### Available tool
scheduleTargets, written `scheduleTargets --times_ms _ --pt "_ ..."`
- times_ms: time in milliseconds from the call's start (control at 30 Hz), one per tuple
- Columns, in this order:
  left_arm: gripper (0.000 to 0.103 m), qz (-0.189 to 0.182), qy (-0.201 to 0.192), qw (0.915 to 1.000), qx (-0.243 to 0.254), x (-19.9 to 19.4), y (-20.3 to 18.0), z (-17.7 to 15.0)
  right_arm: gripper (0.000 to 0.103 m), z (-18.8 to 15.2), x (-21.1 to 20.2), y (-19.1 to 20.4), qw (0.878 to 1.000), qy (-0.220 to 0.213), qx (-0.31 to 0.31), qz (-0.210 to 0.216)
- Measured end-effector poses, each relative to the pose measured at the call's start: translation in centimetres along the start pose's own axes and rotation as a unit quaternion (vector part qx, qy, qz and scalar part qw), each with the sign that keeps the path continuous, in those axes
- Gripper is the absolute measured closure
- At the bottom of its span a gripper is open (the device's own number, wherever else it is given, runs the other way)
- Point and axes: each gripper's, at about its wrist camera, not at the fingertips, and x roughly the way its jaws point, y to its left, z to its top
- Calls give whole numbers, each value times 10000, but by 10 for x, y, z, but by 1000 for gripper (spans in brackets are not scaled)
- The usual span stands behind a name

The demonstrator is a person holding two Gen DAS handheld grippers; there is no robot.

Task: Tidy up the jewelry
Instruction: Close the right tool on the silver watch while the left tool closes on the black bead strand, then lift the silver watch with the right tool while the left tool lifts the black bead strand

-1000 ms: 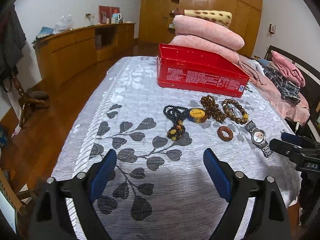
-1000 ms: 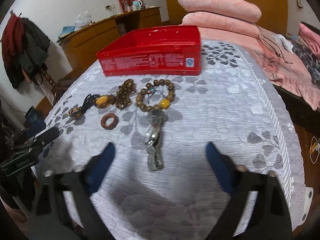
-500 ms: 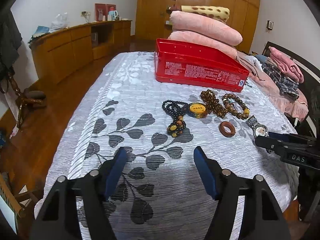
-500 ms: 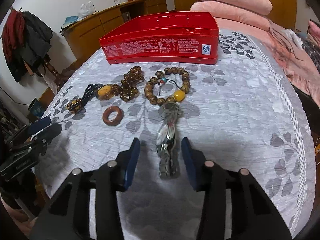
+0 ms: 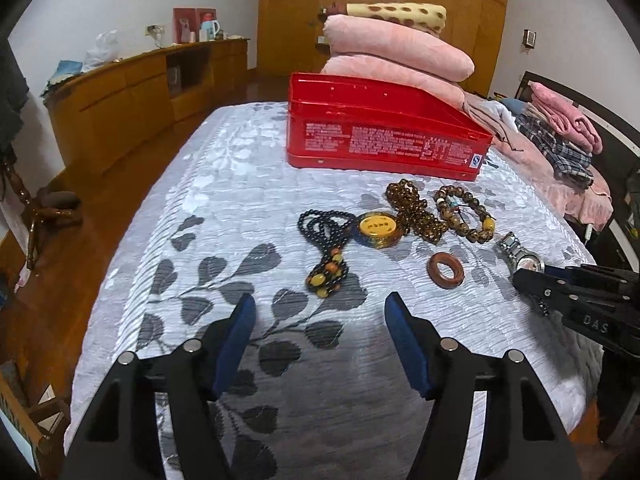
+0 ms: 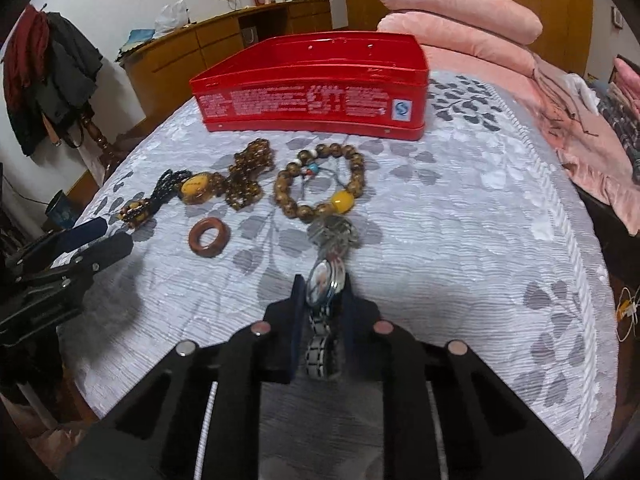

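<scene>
**Grabbing the watch on the bed**

Squeezing in from both sides, the right gripper (image 6: 322, 300) has its blue pads closing on the silver watch (image 6: 323, 286), and the watch sits tight between them. The watch lies on the white leafy bed cover (image 6: 460, 240), with its band running back under the gripper.

At 12 o'clock from the watch is the big bead bracelet (image 6: 320, 182). At 10 o'clock is the brown ring (image 6: 209, 237). Further back stands the red tin box (image 6: 312, 88).

The left gripper (image 5: 320, 320) has its fingers spread apart with nothing between them. The dark bead necklace (image 5: 326, 246) lies at its 12 o'clock, apart from it.
</scene>
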Motion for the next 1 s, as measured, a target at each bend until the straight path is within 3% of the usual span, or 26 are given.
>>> scheduleTargets --times_ms 167,467,1000 --pt "53 -204 155 9996 -94 14 0 9 88 1 -5 -8 9999 -59 38 -149" --pt "74 -338 331 9984 -317 30 5 24 88 1 1 -12 9999 -41 91 -51" --pt "84 -177 395 9987 -274 40 -1 29 87 2 5 -15 9999 -20 147 11"
